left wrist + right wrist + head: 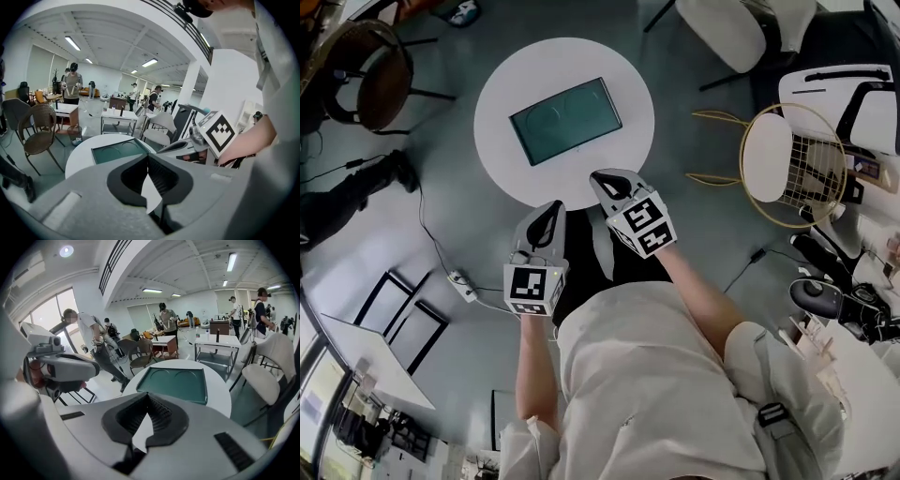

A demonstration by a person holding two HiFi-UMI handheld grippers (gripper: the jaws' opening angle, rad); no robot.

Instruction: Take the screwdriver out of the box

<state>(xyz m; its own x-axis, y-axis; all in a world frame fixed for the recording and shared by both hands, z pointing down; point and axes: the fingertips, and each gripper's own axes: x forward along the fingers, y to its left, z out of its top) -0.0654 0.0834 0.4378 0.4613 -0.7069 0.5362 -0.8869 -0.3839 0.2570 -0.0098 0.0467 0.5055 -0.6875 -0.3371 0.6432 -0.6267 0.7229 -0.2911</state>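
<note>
Two shut, empty tools hang short of the box.
Both the left tool [549, 214] and the right tool [611, 184] have their jaws pressed together with nothing between them. The dark green flat rectangular box [565, 119] lies mid-way on the round white tabletop [502, 89], ahead of both tools and apart from them. Its long axis runs across their line of approach, slightly slanted. The right tool is nearer, its tip over the tabletop's near edge, while the left tool hangs just off that edge. No screwdriver shows in any view, so it is presumably inside the box, and reaching it likely calls for spreading the jaws first.
</note>
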